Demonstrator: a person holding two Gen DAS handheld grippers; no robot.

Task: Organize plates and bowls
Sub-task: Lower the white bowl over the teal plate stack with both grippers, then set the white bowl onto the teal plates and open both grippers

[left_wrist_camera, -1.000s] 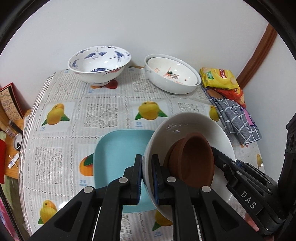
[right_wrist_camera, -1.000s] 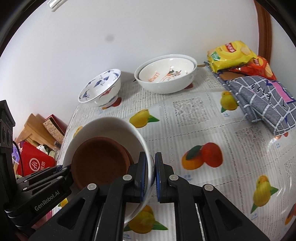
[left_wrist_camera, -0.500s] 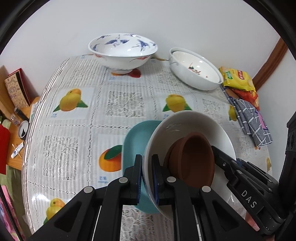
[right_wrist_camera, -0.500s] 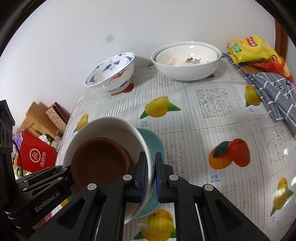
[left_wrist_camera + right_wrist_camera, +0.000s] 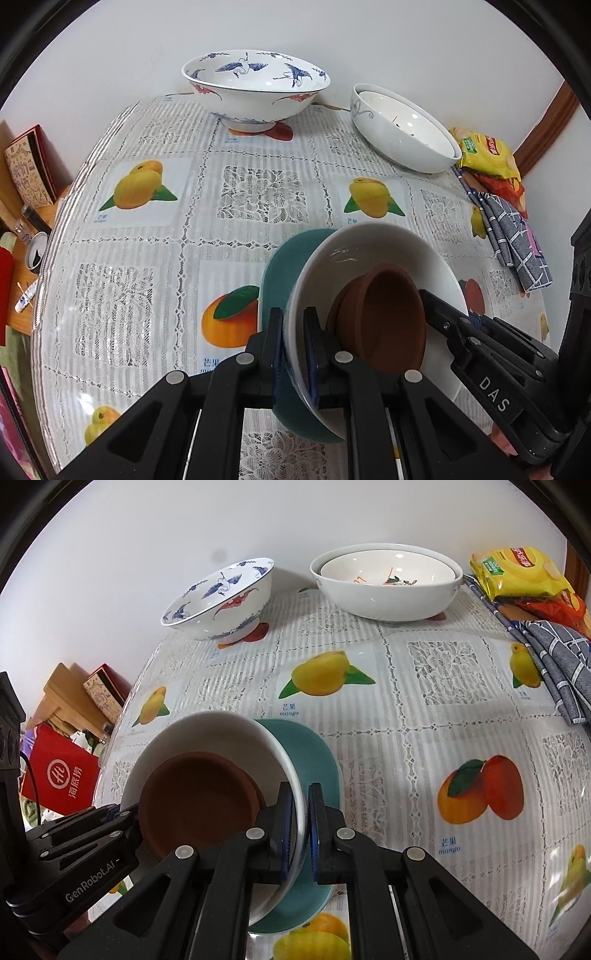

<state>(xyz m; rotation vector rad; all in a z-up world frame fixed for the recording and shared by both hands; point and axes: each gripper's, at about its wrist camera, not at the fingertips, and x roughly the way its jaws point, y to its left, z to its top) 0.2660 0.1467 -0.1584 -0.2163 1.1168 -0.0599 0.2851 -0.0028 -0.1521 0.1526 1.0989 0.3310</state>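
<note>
A white ceramic bowl (image 5: 373,258) with a brown clay dish (image 5: 384,317) nested inside is held by both tongs at once: the left gripper (image 5: 293,354) is clamped nearly closed on the rim at one side, and the right gripper (image 5: 301,830) is clamped the same way on the opposite rim. Directly beneath the bowl lies a teal plate (image 5: 317,760) on the fruit-printed plastic tablecloth (image 5: 155,236). Well beyond the fingertips, against the wall, stand a blue-and-white crane-patterned bowl (image 5: 255,88) and a white bowl stack (image 5: 386,581). Farther to the right of both grippers lie a yellow snack bag (image 5: 517,572) and a grey checked cloth (image 5: 554,657).
</note>
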